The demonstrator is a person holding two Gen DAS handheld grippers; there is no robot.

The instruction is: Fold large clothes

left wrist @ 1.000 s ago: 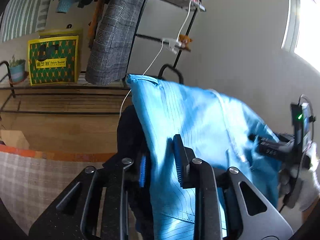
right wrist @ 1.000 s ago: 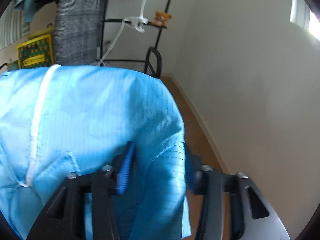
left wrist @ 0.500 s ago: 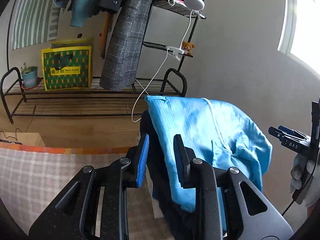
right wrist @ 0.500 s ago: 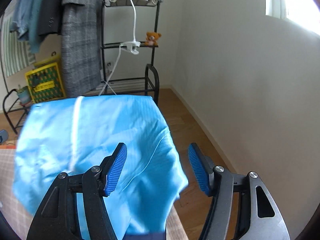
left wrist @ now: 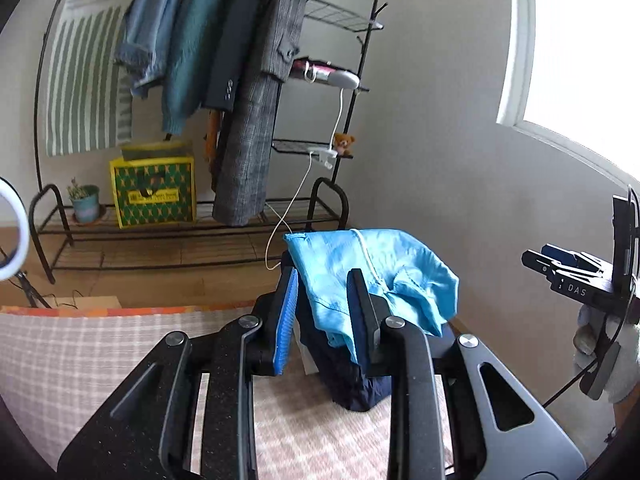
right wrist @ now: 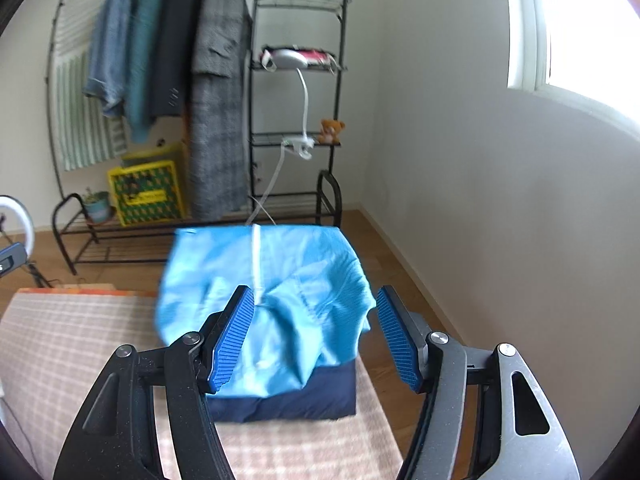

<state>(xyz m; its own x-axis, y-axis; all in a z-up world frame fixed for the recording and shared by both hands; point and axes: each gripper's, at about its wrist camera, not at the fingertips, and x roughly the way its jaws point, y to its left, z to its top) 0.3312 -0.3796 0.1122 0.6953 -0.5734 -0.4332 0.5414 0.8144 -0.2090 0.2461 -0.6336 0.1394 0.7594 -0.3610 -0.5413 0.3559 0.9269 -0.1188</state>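
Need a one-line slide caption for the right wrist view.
Open right gripper above a crumpled light-blue garment lying on a folded navy garment on the checked cloth surface.

Daylight from a blown-out window point(left wrist: 580, 40); fisheye-bent edges, slight blur.

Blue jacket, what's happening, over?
Both claws, left and right, open, empty. Blue jacket lies bunched atop folded navy garment on checked cloth. Nothing blocking.

2 folded garments point(right wrist: 276, 320), 4 hung coats point(right wrist: 218, 92)
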